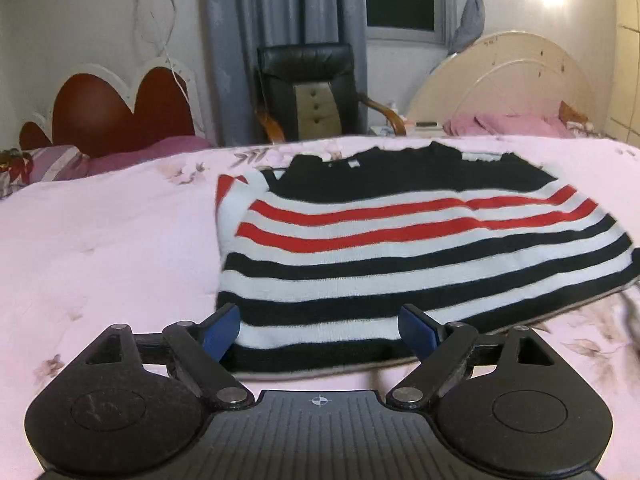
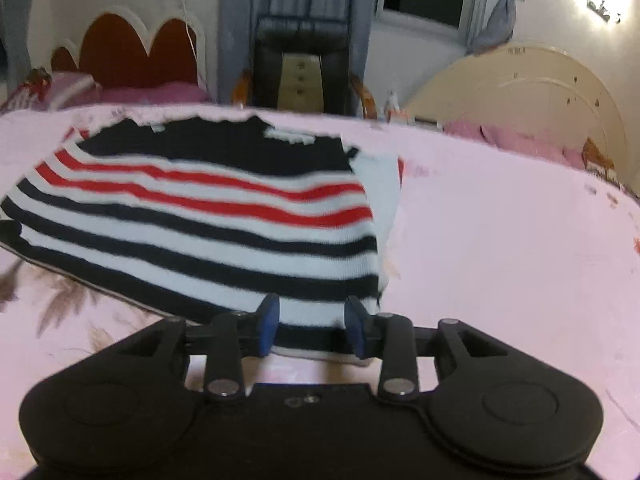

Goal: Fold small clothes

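A small striped sweater (image 1: 360, 248), black at the top with red, white and black bands, lies flat on the pink bed cover (image 1: 100, 260), its sleeves folded in. My left gripper (image 1: 320, 330) is wide open at the sweater's near hem, left part, with nothing between its blue pads. In the right wrist view the sweater (image 2: 208, 208) lies to the left, and my right gripper (image 2: 312, 330) is open, its blue pads on either side of the hem near the right corner, not closed on it.
A black office chair (image 1: 308, 88) stands behind the bed. A red heart-shaped headboard (image 1: 116, 108) is at the back left and a cream rounded headboard (image 1: 504, 84) at the back right. Pink pillows (image 1: 508, 124) lie near it.
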{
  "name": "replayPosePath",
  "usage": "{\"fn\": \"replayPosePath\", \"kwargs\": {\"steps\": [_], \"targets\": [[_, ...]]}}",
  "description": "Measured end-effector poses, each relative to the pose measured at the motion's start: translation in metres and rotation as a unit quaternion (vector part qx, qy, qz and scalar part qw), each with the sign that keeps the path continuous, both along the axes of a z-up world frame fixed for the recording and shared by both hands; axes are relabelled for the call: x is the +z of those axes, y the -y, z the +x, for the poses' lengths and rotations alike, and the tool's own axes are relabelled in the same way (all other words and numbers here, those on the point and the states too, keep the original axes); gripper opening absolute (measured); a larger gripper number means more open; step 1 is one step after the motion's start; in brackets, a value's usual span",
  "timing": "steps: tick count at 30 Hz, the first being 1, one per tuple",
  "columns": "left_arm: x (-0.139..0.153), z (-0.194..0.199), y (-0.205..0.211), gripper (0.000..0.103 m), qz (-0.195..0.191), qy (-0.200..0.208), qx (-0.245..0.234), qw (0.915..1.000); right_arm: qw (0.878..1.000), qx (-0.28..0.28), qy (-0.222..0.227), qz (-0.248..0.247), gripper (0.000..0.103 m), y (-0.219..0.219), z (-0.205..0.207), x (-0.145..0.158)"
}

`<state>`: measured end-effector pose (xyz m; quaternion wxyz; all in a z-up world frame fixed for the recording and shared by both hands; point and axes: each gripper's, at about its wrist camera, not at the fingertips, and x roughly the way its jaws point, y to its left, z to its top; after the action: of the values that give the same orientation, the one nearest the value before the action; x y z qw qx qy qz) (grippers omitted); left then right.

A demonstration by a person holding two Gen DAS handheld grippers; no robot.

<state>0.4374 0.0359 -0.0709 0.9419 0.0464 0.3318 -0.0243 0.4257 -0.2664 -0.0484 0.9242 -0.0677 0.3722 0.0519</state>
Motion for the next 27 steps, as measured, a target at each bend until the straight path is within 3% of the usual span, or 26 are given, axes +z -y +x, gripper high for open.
{"fn": "replayPosePath", "kwargs": {"steps": [12,18,21,24,27], "targets": [[-0.014,-0.025,-0.029,0.086,-0.015,-0.029,0.026,0.9991,1.000,-0.012,-0.023,-0.003,0.033,-0.013,-0.011,-0.008],[-0.021,-0.023,-0.037,0.086,-0.039,-0.037,0.038,0.9978,1.000,-0.011,-0.021,0.006,0.034,-0.014,-0.013,-0.007],[-0.023,-0.022,-0.042,0.085,-0.083,-0.034,0.048,0.9948,1.000,-0.011,-0.021,0.003,0.034,-0.013,-0.011,-0.009],[-0.029,-0.024,-0.058,0.085,-0.190,-0.043,0.070,0.9783,1.000,-0.015,-0.021,0.004,0.034,-0.009,-0.008,-0.009],[-0.046,-0.025,-0.074,0.085,-0.316,-0.046,0.099,0.9424,1.000,-0.016,-0.018,0.009,0.034,-0.007,-0.005,-0.007]]}}
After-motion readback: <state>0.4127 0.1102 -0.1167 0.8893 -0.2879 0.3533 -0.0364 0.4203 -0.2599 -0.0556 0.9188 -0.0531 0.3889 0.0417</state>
